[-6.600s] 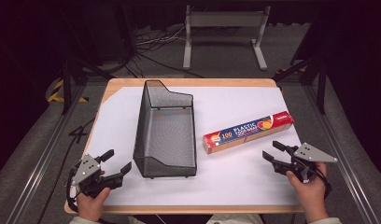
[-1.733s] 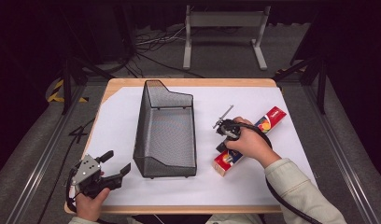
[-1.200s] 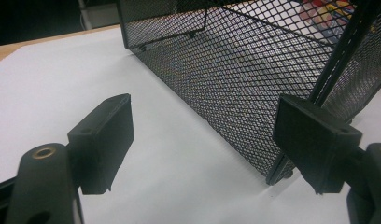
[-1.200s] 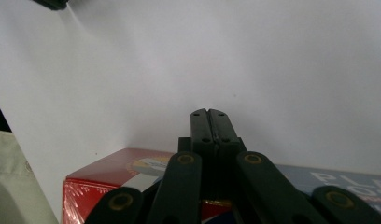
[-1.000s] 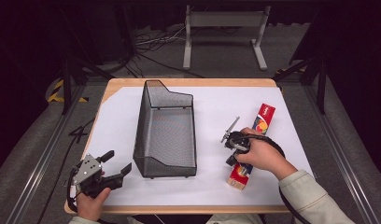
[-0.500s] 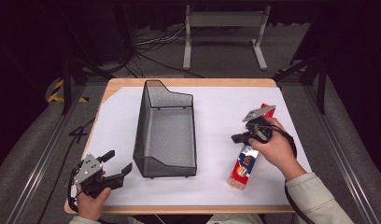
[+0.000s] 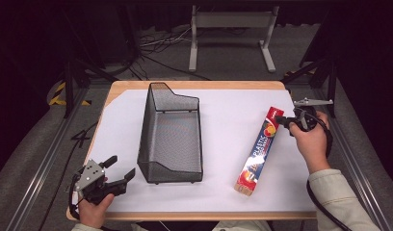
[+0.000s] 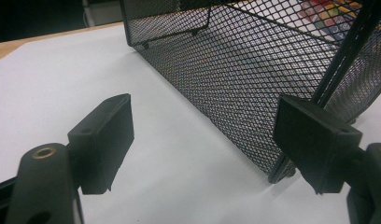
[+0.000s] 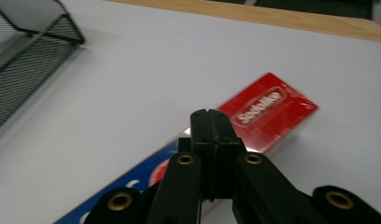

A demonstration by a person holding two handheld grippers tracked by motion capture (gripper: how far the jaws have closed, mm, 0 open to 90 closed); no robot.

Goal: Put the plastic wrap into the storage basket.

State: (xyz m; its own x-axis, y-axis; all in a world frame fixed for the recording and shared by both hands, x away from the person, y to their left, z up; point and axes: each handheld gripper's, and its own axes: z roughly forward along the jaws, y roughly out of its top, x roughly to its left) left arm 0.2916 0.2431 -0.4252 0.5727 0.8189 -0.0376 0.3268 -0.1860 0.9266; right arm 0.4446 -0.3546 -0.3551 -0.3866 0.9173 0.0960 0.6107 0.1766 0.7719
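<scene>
Lying at a slant on the white table sheet [image 7: 223,125], the plastic-wrap box [image 7: 258,149] has its red end just in front of the right gripper [image 7: 280,119] and its other end back toward the person, near the table's front edge. From the high view the right gripper's black tips sit at that red end, but whether they touch the carton cannot be told there. The right gripper view settles the jaw state: the two black jaws are pressed flat together with nothing between them, and the box [image 9: 254,121] lies beyond and below them, its red panel with a white logo just past the tips and its blue part running back under the jaws. Whether the tips rest on the carton cannot be told here either.

The left gripper [image 7: 118,171] rests at the near left corner of the table, held in the person's left hand [image 7: 93,211], well apart from the box. Its own view shows the jaws spread wide and holding nothing, with white sheet between them and the mesh basket [image 8: 254,79] just ahead, one corner post close behind the right-hand pad. The high view adds that the basket [image 7: 171,134] stands between the two grippers, and nothing shows inside it.
</scene>
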